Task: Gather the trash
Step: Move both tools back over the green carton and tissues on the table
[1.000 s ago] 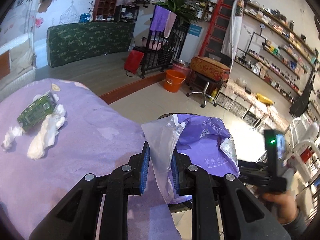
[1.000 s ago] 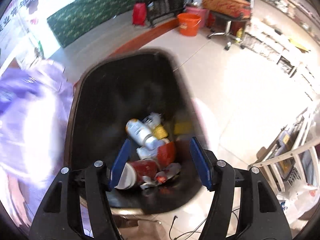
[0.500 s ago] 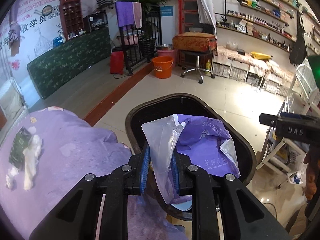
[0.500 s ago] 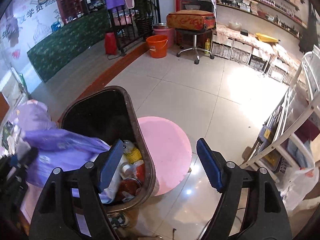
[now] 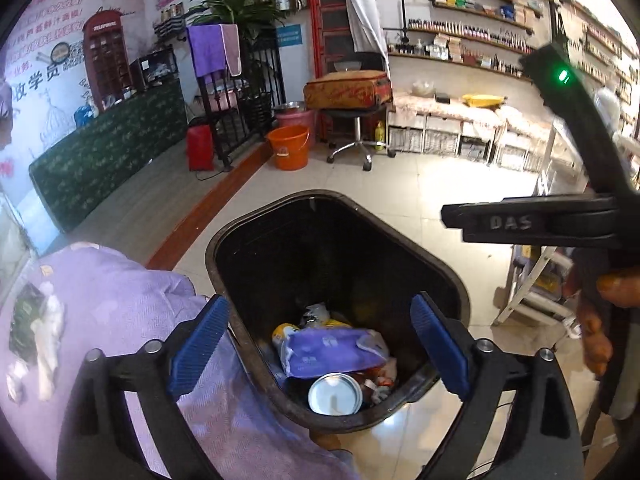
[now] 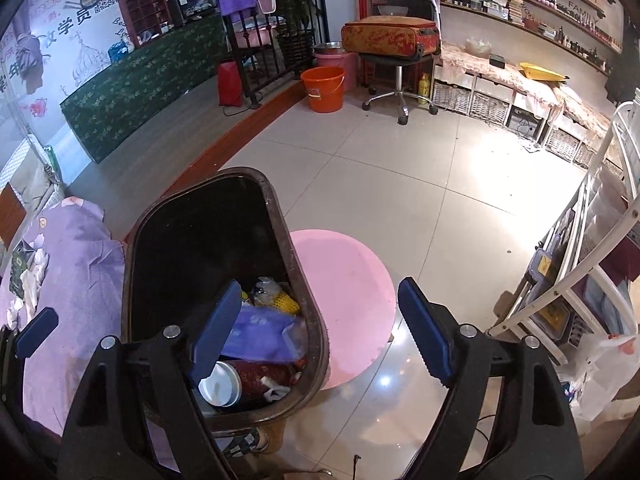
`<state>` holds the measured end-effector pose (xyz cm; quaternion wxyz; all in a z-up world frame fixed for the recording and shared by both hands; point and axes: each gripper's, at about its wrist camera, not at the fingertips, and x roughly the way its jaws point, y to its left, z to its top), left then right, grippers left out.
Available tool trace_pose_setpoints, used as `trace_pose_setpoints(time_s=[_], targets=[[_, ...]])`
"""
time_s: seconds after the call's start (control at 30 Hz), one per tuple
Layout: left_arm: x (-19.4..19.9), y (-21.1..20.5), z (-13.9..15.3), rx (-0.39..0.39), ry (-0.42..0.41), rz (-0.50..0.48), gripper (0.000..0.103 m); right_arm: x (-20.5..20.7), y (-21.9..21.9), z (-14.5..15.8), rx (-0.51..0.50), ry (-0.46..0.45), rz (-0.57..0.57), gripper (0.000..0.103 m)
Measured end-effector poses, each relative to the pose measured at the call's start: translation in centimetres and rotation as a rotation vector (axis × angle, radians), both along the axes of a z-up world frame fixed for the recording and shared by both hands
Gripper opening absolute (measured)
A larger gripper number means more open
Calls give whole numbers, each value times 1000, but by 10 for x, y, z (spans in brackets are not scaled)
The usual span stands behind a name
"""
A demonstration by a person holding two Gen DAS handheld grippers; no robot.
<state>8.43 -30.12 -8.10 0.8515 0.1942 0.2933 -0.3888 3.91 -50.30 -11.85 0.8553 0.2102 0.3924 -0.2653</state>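
Note:
A black trash bin (image 5: 280, 216) stands on the floor beside a purple-covered table (image 5: 120, 300). A purple plastic bag (image 5: 332, 350) lies inside it on top of cans and wrappers. My left gripper (image 5: 320, 340) is open and empty just above the bin's mouth. My right gripper (image 6: 320, 324) is open and empty, over the bin's right rim (image 6: 304, 280); the purple bag (image 6: 256, 332) shows below it. A green packet with white tissues (image 5: 32, 324) lies on the table at the far left.
A round pink stool (image 6: 344, 300) stands right of the bin. An orange bucket (image 6: 322, 88) and a swivel stool with a case (image 6: 392, 40) stand farther back. A white rack (image 6: 592, 264) is at the right. My right gripper's body (image 5: 560, 220) crosses the left wrist view.
My left gripper has opened and let go of the purple bag, which has dropped into the bin. My right gripper has drawn back a little, still open.

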Motion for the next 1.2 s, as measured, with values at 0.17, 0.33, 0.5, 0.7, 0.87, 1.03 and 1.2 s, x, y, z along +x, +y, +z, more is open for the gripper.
trace_pose_setpoints(time_s=[0.17,0.33,0.5,0.7,0.87,1.03,1.2], targets=[[4,23,8,-77,64,53,95,4,4,0,6,-9,25,80],[11,59,18,-161,100,157,96,11,14,0,32,-26,58,83],[12,99,28,-207,92,253,97,24,35,2,33,-41,120,86],[16,148,32,-223,79,383,97,46,77,5,46,-56,246,86],[18,194,37,-252,54,507,97,61,112,6,45,-62,348,86],[21,233,40,-221,17,609,97,74,152,6,54,-73,449,86],[27,269,40,-228,30,680,97,85,183,9,57,-79,531,86]])
